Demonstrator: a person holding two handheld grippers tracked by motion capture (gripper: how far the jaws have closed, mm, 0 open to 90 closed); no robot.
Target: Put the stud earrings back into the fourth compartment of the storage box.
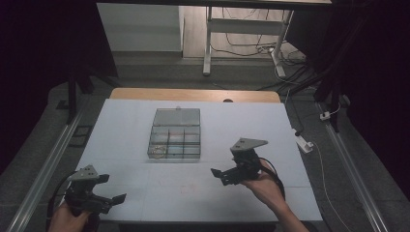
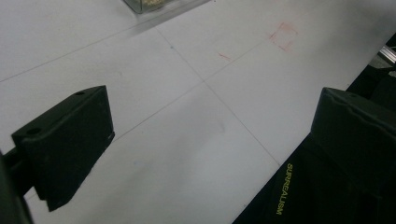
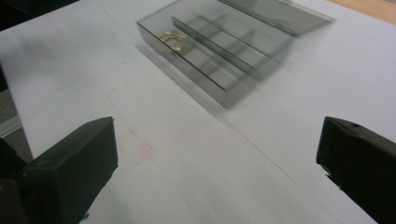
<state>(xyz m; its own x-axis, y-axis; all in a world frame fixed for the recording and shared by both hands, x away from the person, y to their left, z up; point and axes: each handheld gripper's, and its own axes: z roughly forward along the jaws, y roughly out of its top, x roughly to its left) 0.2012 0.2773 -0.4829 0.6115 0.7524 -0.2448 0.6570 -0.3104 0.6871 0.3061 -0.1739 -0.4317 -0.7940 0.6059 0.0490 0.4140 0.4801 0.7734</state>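
A clear plastic compartment box (image 1: 174,140) lies on the white table top (image 1: 125,121), with its lid folded open toward the far side. Small gold pieces (image 1: 157,151) sit in its front left compartment. In the right gripper view the box (image 3: 219,51) is blurred, with the gold pieces (image 3: 173,38) in a near cell. My right gripper (image 1: 220,176) hovers to the right of and nearer than the box, its jaws wide apart with nothing between them (image 3: 215,158). At the near left corner my left gripper (image 1: 112,188) stands open and holds nothing (image 2: 210,140).
Faint red marks (image 2: 282,36) stain the sheet between the two grippers. A wooden edge (image 1: 193,94) shows behind the white top. A white power strip (image 1: 304,143) and cables lie on the floor to the right, and a desk frame (image 1: 208,43) stands beyond.
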